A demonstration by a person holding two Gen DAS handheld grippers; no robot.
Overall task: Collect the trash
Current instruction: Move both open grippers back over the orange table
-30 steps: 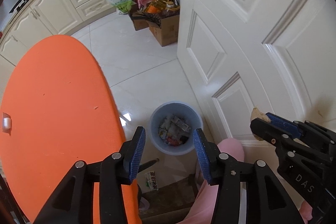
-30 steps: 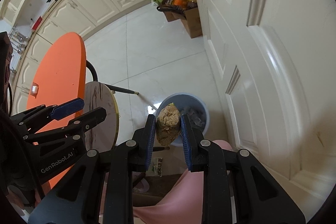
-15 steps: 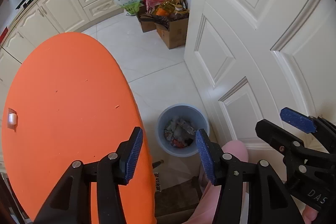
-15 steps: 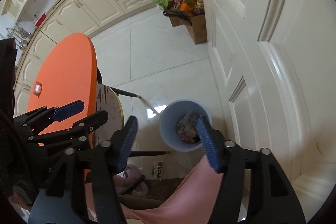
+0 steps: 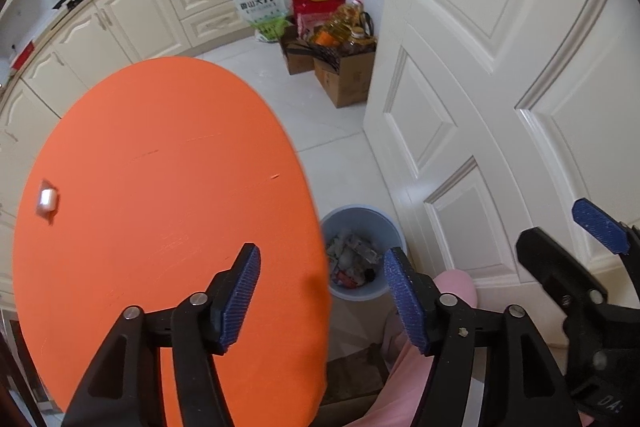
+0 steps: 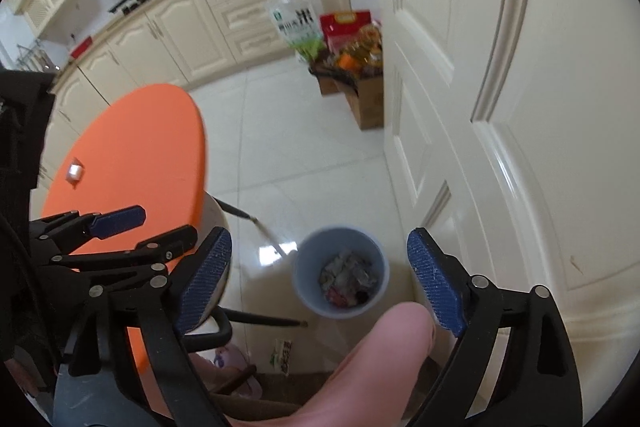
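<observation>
A blue trash bin [image 5: 362, 251] with crumpled wrappers inside stands on the white floor beside the white door; it also shows in the right wrist view [image 6: 340, 277]. My left gripper [image 5: 322, 295] is open and empty, over the edge of the orange round table [image 5: 160, 187]. My right gripper [image 6: 320, 281] is wide open and empty, high above the bin; it also shows at the right of the left wrist view [image 5: 568, 239]. A small white item [image 5: 46, 199] lies on the table's far left. A small packet [image 6: 283, 351] lies on the floor near the bin.
A white panelled door [image 5: 500, 87] fills the right side. Cardboard boxes with oil bottles and bags [image 5: 340, 67] stand by the cream cabinets [image 5: 140, 11]. A round stool [image 6: 214, 267] stands under the table edge. A pink-clothed knee [image 6: 384, 347] is below the grippers.
My right gripper opened and the brownish lump it held is gone from it. Both grippers have risen and tilted up, so the bin looks smaller and more of the table shows.
</observation>
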